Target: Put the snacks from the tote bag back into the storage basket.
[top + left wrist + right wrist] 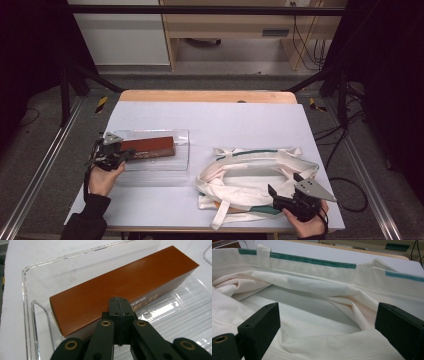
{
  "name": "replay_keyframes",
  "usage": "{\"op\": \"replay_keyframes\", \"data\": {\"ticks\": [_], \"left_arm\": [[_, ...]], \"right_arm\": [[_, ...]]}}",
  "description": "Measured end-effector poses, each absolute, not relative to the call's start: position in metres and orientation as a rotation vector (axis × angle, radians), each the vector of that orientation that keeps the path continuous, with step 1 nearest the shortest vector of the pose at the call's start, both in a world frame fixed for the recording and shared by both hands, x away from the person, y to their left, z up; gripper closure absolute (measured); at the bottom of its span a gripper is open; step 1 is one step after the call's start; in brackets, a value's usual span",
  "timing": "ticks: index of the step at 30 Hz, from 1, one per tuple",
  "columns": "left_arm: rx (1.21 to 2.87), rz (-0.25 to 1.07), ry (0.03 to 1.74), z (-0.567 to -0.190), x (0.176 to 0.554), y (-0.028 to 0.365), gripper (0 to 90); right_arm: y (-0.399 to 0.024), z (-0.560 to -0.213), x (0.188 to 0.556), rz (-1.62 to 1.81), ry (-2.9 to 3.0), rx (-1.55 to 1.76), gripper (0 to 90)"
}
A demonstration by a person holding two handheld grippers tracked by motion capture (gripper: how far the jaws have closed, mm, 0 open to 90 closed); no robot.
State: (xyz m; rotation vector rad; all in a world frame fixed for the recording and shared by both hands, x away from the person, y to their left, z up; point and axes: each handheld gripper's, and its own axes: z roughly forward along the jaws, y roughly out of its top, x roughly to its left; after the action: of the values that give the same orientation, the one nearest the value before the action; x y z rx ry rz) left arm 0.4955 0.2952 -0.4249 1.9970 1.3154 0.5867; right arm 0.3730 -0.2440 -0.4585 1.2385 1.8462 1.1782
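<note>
A long brown box [147, 146] lies in a clear plastic tray [180, 170] on the left of the table. My left gripper [131, 154] is at the tray's left end. In the left gripper view its jaws are pressed together with nothing between them, tips [119, 302] right at the lettered side of the box [120, 282]. A white cloth tote bag [250, 175] with green trim lies at the right, mouth gaping. My right gripper [284, 184] sits at the bag's near right edge. Its jaws stand wide apart over the bag's opening [312, 290], holding nothing.
The tray's clear rim [27, 290] curves around the box's left end. The bag's green-trimmed far hem [312, 261] and its handles lie spread on the pale tabletop [225, 120]. Dark frame rails run along both sides of the table.
</note>
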Motion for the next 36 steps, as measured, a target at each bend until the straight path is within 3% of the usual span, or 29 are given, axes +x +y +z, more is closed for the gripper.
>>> {"op": "replay_keyframes", "data": {"ticks": [15, 22, 26, 36], "left_arm": [[1.983, 0.586, 1.325, -0.429, 0.497, 0.297, 90.0], [1.950, 0.607, 1.241, -0.418, 0.484, 0.296, 88.3], [1.886, 0.630, 1.183, -0.408, 0.474, 0.297, 81.1], [1.792, 0.710, 1.097, -0.403, 0.449, 0.305, 47.6]], "right_arm": [[-0.244, -0.459, 0.373, 1.176, 1.847, 1.239, 6.9], [-0.245, -0.458, 0.373, 1.188, 1.843, 1.240, 6.9], [-0.245, -0.457, 0.372, 1.194, 1.832, 1.232, 6.8], [-0.247, -0.456, 0.370, 1.198, 1.811, 1.238, 6.5]]}}
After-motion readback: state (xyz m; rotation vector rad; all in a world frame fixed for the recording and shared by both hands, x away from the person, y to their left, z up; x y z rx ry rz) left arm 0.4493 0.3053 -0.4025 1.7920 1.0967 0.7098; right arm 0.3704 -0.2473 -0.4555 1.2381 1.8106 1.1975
